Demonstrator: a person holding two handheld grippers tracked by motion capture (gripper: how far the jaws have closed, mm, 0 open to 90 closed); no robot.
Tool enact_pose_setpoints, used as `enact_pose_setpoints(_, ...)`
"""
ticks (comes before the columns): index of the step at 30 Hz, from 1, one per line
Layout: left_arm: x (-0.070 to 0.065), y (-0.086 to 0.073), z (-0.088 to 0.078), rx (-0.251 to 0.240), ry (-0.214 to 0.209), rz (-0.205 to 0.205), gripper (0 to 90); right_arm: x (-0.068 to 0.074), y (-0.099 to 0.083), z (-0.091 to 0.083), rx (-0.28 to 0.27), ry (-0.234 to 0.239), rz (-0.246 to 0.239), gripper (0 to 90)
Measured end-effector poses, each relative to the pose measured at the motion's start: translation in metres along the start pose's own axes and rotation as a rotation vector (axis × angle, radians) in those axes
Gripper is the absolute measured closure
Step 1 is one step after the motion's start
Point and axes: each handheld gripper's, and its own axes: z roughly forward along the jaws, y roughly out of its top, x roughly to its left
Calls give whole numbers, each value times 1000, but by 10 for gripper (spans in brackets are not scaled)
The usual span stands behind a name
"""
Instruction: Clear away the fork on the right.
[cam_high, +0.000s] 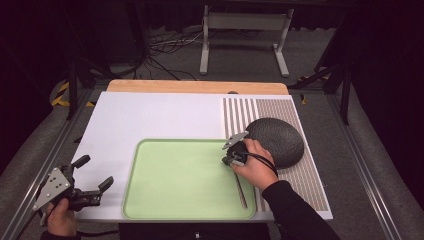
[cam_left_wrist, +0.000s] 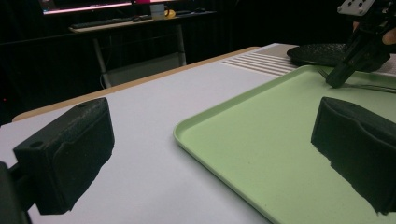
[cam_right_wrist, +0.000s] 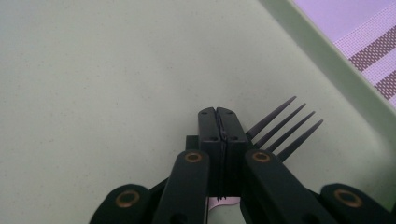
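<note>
Fork (cam_right_wrist: 280, 126) job, starting from the right gripper (cam_right_wrist: 218, 112): jaws pressed together, no gap between the pads, tips down on the fork's neck just behind the four tines. Cannot tell whether the thin metal is really pinched or only lies under the tips, so check this before any lift. Lies flat in the green tray (cam_high: 180, 175), close along its right rim, handle pointing toward the person.

For a good pick: keep the grip at the neck, raise slowly and level, and watch for the handle end dropping or swinging. Stay away from the tray rim, just beside the tines, to avoid catching them. Beyond the rim, mind the striped mat (cam_high: 300, 175) and the dark round object (cam_high: 277, 140) right behind the hand. Leave the left gripper (cam_high: 95, 171) where it hovers, jaws wide apart, at the table's near left corner, well away from the work.
</note>
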Motion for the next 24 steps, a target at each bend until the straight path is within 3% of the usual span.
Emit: enact_pose_setpoints(24, 0, 0, 0, 3, 3, 0, 0, -14, -12, -8, 8, -44, 53, 890)
